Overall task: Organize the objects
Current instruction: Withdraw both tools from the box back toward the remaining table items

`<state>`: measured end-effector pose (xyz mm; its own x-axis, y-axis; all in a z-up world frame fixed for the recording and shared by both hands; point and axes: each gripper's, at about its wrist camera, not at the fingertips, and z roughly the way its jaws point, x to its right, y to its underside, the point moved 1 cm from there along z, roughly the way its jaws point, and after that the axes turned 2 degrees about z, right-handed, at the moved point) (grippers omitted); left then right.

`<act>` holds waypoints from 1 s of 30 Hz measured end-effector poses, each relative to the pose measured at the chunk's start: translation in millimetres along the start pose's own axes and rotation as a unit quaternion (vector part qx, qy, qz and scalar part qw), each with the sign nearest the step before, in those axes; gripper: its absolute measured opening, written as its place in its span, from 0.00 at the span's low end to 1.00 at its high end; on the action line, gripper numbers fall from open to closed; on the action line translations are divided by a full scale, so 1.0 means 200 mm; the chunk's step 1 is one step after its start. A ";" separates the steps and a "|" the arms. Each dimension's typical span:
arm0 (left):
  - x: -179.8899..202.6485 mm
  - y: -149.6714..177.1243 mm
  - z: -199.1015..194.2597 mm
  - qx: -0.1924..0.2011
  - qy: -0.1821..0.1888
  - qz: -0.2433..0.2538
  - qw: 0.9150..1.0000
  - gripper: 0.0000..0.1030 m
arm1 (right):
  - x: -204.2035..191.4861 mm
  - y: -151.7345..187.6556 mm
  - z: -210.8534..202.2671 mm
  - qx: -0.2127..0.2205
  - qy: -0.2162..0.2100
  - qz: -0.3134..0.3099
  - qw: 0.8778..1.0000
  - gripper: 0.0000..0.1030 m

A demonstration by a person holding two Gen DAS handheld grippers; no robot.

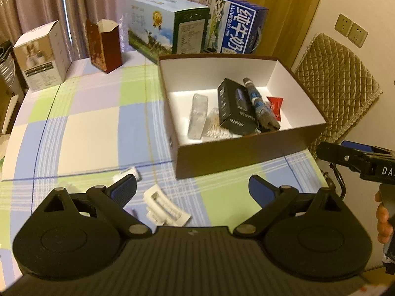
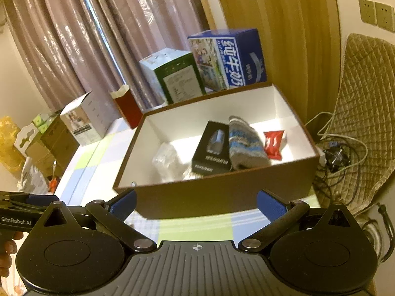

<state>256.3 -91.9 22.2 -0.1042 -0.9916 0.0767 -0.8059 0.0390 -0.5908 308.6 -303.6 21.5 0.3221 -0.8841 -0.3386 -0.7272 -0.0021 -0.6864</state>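
A brown box with a white inside (image 1: 246, 155) (image 2: 222, 197) stands on the checked tablecloth. In it lie a black carton (image 1: 234, 108) (image 2: 209, 148), a striped knitted sock (image 1: 259, 103) (image 2: 244, 143), a red packet (image 1: 276, 106) (image 2: 272, 140) and clear plastic bags (image 1: 198, 116) (image 2: 167, 160). My left gripper (image 1: 192, 190) is open, low over the cloth before the box, above a white blister pack (image 1: 165, 209) and a small white wrapper (image 1: 128, 174). My right gripper (image 2: 196, 204) is open at the box's near wall, with nothing between its fingers.
Along the back stand milk cartons (image 1: 167, 24) (image 1: 232, 22), a dark red hexagonal box (image 1: 106, 44) and a white carton (image 1: 42, 56). A quilted chair (image 1: 338, 81) and cables (image 2: 340, 153) are right of the table. A hand (image 1: 384, 217) holds the right gripper.
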 end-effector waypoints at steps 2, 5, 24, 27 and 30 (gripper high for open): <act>-0.02 0.03 -0.02 -0.003 -0.001 -0.004 1.000 0.93 | -0.03 0.02 0.00 -0.004 -0.002 -0.002 1.000 0.98; -0.06 0.07 -0.04 -0.006 -0.006 -0.008 1.000 0.93 | -0.06 0.05 0.00 -0.008 -0.006 -0.003 1.000 0.98; -0.34 0.39 -0.14 -0.034 -0.040 -0.055 0.997 0.93 | -0.29 0.28 0.13 -0.065 -0.025 -0.017 0.997 0.98; -0.39 0.44 -0.14 -0.043 -0.047 -0.068 0.996 0.93 | -0.33 0.33 0.16 -0.078 -0.029 -0.024 0.996 0.98; -0.43 0.48 -0.13 -0.049 -0.053 -0.078 0.994 0.93 | -0.37 0.36 0.20 -0.090 -0.031 -0.031 0.995 0.98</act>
<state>172.8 0.2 -19.3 0.0847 -0.9938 0.0727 -0.8612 -0.1097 -0.4963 256.7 -219.8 -29.4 0.4027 -0.8488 -0.3425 -0.8002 -0.1447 -0.5821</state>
